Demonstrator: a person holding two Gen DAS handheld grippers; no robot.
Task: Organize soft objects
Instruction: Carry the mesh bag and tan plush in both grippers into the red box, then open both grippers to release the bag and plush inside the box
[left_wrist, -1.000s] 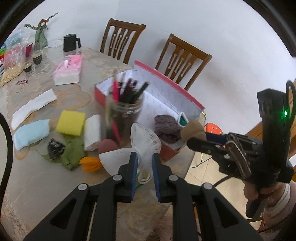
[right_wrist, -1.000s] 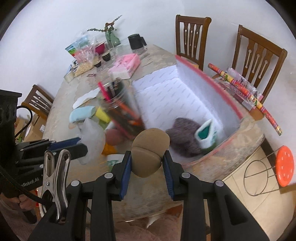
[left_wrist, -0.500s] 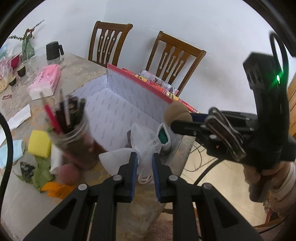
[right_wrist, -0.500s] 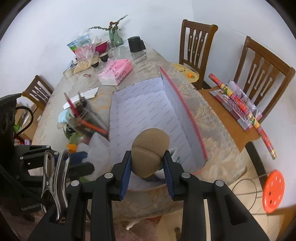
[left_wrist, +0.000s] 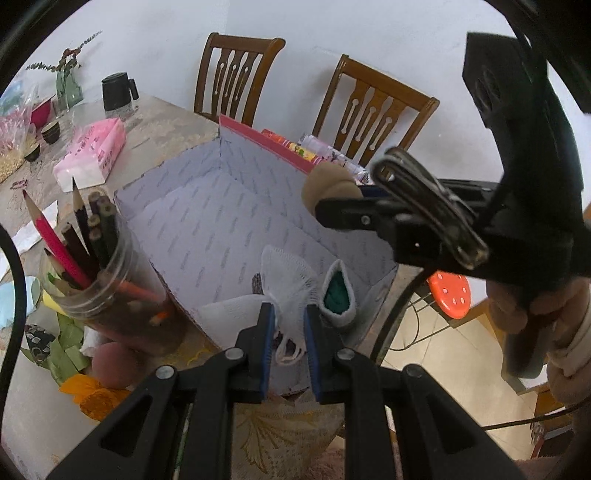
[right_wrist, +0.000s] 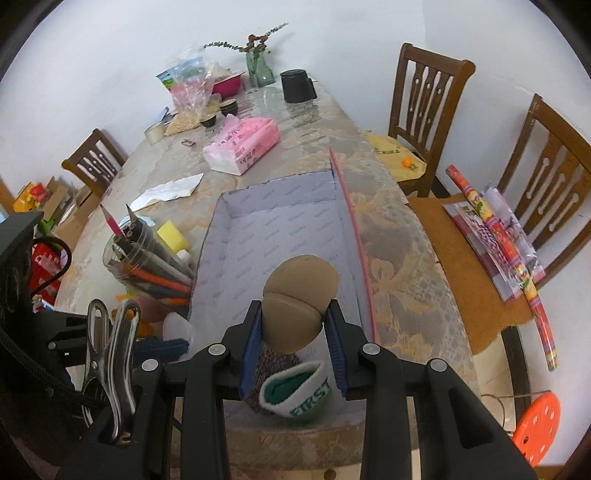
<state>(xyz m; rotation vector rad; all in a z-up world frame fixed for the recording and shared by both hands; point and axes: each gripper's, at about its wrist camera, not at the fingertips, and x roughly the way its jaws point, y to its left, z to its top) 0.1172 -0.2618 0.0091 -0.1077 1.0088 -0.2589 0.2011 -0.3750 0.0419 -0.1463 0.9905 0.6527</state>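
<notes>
The left gripper (left_wrist: 289, 320) pinches a white mesh pouch (left_wrist: 286, 280) between its blue pads, jaws nearly shut on the netting, whose drawstring loop dangles below. The right gripper (right_wrist: 293, 325) clamps a tan sponge puff (right_wrist: 299, 299), its pads pressing in on both sides so the puff bulges above them.

Both hang over the near end of an open cardboard box (right_wrist: 280, 229) with a pale printed lining and a red outer wall. Inside it, below the fingertips, lie a white-and-green sock (right_wrist: 297, 391) and something grey and knitted, mostly hidden.

The left wrist view alone shows the right gripper from the side, held in a person's hand (left_wrist: 532, 306), with the puff (left_wrist: 328, 182) above the box's far right wall. It also shows a pinkish ball (left_wrist: 114, 363) and orange and green fabric bits at the foot of the pencil jar (left_wrist: 92, 280).

Only the right wrist view shows the yellow sponge (right_wrist: 173, 236) beyond the jar, the torn white paper (right_wrist: 168, 192), the pink tissue pack (right_wrist: 242, 144) in full, and the gift-wrap roll (right_wrist: 506, 251) on a chair beside the table (right_wrist: 399, 236).
</notes>
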